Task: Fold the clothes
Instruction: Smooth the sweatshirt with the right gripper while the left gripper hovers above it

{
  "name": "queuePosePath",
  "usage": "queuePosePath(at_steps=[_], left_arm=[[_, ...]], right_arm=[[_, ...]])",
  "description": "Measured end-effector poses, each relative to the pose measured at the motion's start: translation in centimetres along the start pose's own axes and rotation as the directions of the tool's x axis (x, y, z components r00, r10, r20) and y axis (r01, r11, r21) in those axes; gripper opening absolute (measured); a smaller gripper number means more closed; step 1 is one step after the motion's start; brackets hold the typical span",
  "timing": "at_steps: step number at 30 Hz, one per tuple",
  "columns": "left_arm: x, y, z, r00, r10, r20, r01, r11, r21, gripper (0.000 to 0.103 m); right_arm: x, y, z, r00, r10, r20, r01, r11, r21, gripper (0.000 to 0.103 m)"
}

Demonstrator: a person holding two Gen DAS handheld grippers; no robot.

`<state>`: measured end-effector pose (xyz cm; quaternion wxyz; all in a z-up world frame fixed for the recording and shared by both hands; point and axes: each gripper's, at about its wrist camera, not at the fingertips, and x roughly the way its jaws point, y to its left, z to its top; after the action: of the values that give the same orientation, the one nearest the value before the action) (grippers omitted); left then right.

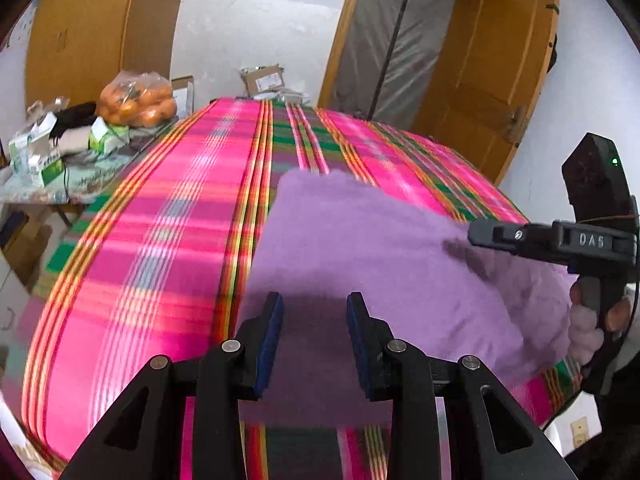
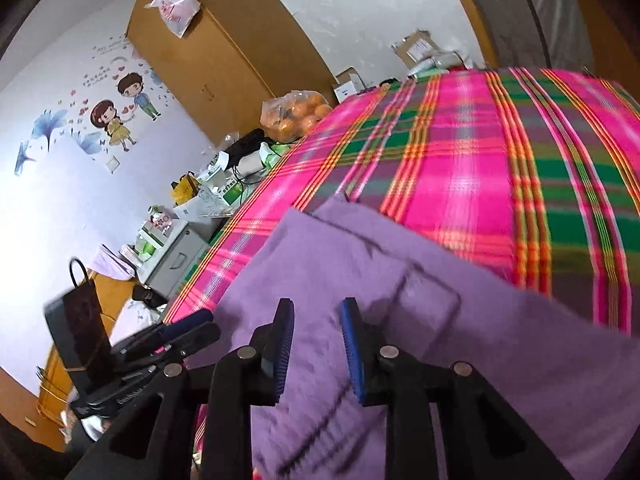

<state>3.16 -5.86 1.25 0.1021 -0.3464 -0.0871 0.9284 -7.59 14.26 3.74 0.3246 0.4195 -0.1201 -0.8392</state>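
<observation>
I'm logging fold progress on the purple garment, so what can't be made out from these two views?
- Purple garment, left wrist view: near edge hidden behind the left gripper; surface motion-blurred.
- Purple garment, right wrist view: lower part cut off by the frame and the right gripper; its type stays unclear.
- Both grippers: open, but whether the pads touch cloth is unclear.
</observation>
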Motion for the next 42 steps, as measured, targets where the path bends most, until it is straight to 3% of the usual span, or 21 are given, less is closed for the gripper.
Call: queuePosePath(at_steps=[2,4,9,17,21,24,30,31,42], left_arm=[[1.5,0.5,0.8,0.999,-0.021,-0.029,0.020,0.999,-0.028,0.033],[2.8,1.2,0.7,0.997,-0.031,-0.074,0.026,0.998,-0.064,0.033],[2.4,1.2,1.0,0.996,-0.042,-0.078,0.038,0.998,-0.054,0.033],[5.8,0.3,7.0,0.998,-0.030,-0.064,0.031,0.999,0.022,0.033],[9.5,0.9,8.9,0.992,-0.043,-0.116,0.045,0.999,0.010,0.033],[11.0,1.4,9.2,0.988,-0.083,-0.129,0.081,0.997,-0.016,0.033],[10.2,1.8,8.9,0.989,-0.100,-0.111,0.097,0.995,-0.033,0.034],[9.6,1.6,8.7,0.990,-0.090,-0.106,0.087,0.996,-0.032,0.034],[1.5,-1.5,1.1,0.993,-0.113,-0.039,0.115,0.992,0.050,0.034]], right_arm=[[1.6,-1.1,0.4,0.999,-0.028,-0.032,0.029,0.999,0.028,0.025],[2.1,-2.5,0.2,0.999,-0.022,-0.037,0.024,0.998,0.066,0.014],[1.1,-3.0,0.7,1.000,-0.027,-0.003,0.027,0.996,0.091,0.020],[3.3,-3.1,2.3,0.999,-0.036,-0.008,0.036,0.996,0.078,0.020],[4.0,-4.6,2.4,0.999,-0.039,-0.014,0.040,0.991,0.127,0.000],[4.2,-5.9,2.3,1.000,0.000,-0.007,0.001,0.984,0.181,0.000],[3.7,-6.2,2.3,1.000,0.029,-0.003,-0.027,0.978,0.208,0.000],[3.4,-5.9,2.1,0.999,0.036,-0.002,-0.035,0.980,0.197,0.004],[-0.5,-0.6,-2.7,0.994,0.113,-0.008,-0.113,0.991,-0.069,0.009]])
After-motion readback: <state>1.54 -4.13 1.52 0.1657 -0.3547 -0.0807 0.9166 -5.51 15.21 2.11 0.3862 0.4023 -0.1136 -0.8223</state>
